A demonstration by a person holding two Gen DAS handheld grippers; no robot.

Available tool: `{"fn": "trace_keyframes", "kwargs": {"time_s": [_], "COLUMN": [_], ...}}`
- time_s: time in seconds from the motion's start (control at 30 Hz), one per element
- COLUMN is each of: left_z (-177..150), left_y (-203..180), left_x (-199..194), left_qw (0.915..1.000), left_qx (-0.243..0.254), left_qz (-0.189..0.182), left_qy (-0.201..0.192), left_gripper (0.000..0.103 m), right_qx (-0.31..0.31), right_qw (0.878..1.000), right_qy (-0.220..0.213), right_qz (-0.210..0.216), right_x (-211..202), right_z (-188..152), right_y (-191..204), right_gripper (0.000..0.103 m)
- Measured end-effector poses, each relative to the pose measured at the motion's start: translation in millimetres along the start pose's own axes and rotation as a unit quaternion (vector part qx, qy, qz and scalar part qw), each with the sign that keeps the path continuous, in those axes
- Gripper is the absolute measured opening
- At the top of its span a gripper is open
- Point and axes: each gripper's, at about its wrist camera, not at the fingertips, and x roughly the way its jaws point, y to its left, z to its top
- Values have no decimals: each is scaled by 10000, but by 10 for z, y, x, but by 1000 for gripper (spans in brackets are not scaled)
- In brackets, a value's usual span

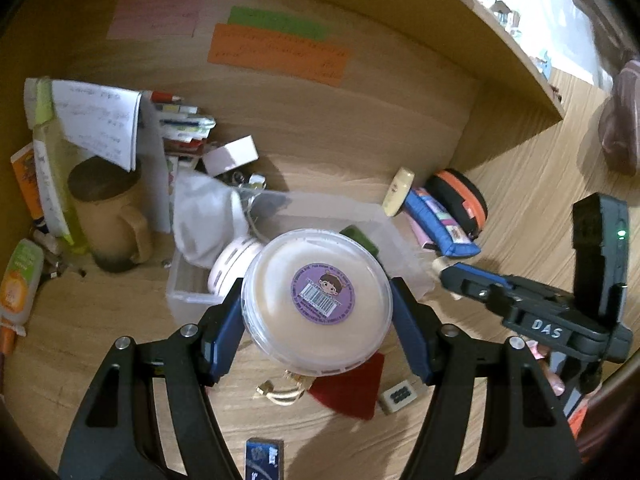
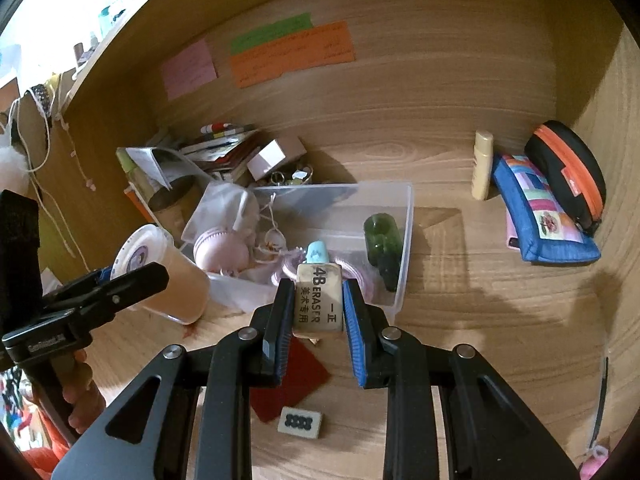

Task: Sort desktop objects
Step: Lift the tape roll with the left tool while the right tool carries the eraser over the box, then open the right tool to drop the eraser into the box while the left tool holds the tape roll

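Note:
My left gripper [image 1: 316,312] is shut on a round cream tub [image 1: 316,300] with a purple barcode sticker, held above the desk in front of the clear plastic bin [image 1: 188,296]. The tub also shows in the right wrist view [image 2: 160,268], left of the bin. My right gripper [image 2: 318,304] is shut on a beige 4B eraser [image 2: 319,300], held over the front edge of the bin [image 2: 404,280]. The bin holds a white pouch [image 2: 224,208], a pink round case [image 2: 220,252], a green bottle [image 2: 384,240] and pink cords.
On the desk in front lie a red card [image 2: 288,376], a mahjong tile [image 2: 301,423] and a gold clip [image 1: 280,394]. A blue pouch [image 2: 536,212], a black-orange case [image 2: 568,168] and a yellow tube [image 2: 482,164] stand right. A mug [image 1: 108,216], notebooks and bottles crowd the left.

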Motion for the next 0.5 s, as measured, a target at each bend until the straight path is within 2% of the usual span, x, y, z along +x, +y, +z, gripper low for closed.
{"fn": "trace_keyframes", "kwargs": {"time_s": [0.13, 0.37, 0.43, 0.5], "left_z": [109, 210, 241, 284], "left_y": [-54, -105, -143, -207], "left_x": [13, 143, 174, 182], "left_qw": [9998, 9996, 9992, 9980], "left_qx": [99, 206, 289, 452], "left_qz": [66, 132, 112, 291], "left_qy": [-146, -169, -240, -318], "left_gripper": [68, 68, 60, 56], "right_qx": [11, 22, 39, 53], "right_qw": [10000, 9999, 9999, 9998], "right_qy": [12, 98, 137, 206], "right_qz": [-16, 27, 16, -32], "right_x": [79, 260, 330, 423], "right_z": [84, 179, 201, 221], "right_y": [-31, -52, -52, -59], "right_gripper": [22, 22, 22, 22]}}
